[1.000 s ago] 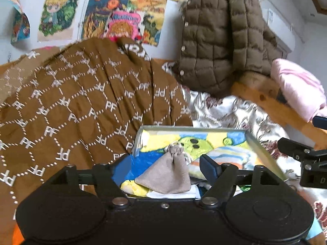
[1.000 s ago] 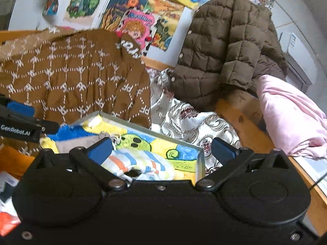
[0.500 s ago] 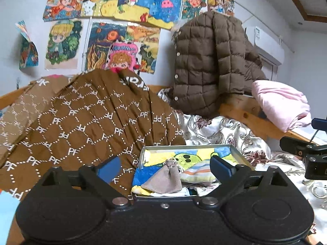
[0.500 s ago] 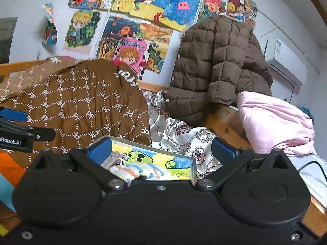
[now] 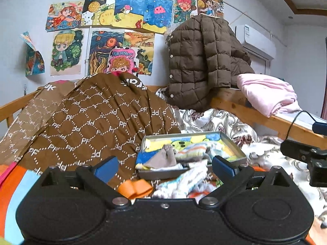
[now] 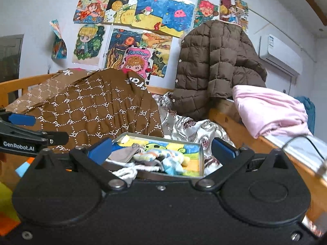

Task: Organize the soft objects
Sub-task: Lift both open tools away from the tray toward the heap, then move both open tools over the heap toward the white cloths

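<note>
Nearest you, your left gripper (image 5: 164,168) has its jaws opening, almost at full spread, with nothing pressed between the blue pads; your right gripper (image 6: 161,147) stands wide apart and empty too. Just beyond the left pads lie loose pieces on the bed: an orange piece (image 5: 134,187) and a white patterned sock (image 5: 184,181), both outside the tin tray (image 5: 235,149). My reading is that these come next. Come down over one piece at a time, pinch it at its bunched middle, and lift clear before you carry it over the tray's near rim. Inside the tray a grey sock (image 5: 163,157) and a striped sock (image 5: 192,149) already rest, so aim for the bare right part. The left gripper's arm reads "GenRobot.AI" in the right wrist view. Further back, the brown quilt (image 5: 98,118) repeats "PF", and a wall picture (image 6: 137,61) says "MORNING".
</note>
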Demonstrator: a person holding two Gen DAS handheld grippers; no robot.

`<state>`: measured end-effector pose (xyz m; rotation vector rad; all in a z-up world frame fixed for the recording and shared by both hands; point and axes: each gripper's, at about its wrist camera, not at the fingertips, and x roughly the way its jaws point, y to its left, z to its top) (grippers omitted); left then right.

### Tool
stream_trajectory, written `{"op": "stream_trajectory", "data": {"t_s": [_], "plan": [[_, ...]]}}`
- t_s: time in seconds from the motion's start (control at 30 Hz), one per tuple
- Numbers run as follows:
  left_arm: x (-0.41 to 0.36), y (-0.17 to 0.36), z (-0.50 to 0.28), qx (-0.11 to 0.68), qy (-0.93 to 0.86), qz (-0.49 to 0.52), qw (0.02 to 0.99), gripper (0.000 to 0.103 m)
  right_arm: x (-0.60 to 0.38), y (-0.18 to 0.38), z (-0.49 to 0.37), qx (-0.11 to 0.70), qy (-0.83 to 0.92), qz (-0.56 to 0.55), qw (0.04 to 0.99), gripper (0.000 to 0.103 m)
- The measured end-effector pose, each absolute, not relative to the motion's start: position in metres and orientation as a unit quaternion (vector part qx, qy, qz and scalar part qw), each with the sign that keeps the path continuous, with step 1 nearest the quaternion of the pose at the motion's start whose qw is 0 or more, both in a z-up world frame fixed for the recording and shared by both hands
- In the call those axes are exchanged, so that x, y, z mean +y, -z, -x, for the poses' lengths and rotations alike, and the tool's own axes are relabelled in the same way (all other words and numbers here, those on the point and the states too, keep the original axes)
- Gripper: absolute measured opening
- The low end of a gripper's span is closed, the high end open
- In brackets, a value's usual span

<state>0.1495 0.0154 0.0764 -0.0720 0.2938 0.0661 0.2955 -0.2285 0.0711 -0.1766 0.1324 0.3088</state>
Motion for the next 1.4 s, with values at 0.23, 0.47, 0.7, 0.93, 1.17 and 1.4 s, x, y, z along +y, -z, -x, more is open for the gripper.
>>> {"op": "stream_trajectory", "data": {"t_s": [0.23,0.47,0.7,0.93,1.17,1.4], "plan": [[0.005,-0.055,-0.12,0.156,-0.037,0.017,0.987,0.099,-0.245,-0.041,-0.259,0.078,-0.143,0.085,0.983,0.102],[-0.005,-0.031,-0.105,0.183,-0.032,0.006,0.983,0.099,-0.262,-0.01,-0.241,0.117,-0.127,0.056,0.983,0.102],[-0.01,-0.012,-0.096,0.207,-0.029,-0.002,0.978,0.1,-0.271,0.018,-0.221,0.141,-0.116,0.037,0.982,0.102],[-0.011,0.006,-0.085,0.234,-0.043,0.006,0.971,0.1,-0.276,0.045,-0.205,0.162,-0.11,0.03,0.98,0.102],[-0.008,0.018,-0.077,0.268,-0.057,0.026,0.961,0.1,-0.274,0.059,-0.192,0.181,-0.122,0.027,0.976,0.102],[-0.008,0.023,-0.071,0.286,-0.074,0.037,0.955,0.1,-0.269,0.06,-0.189,0.192,-0.128,0.021,0.973,0.102]]}}
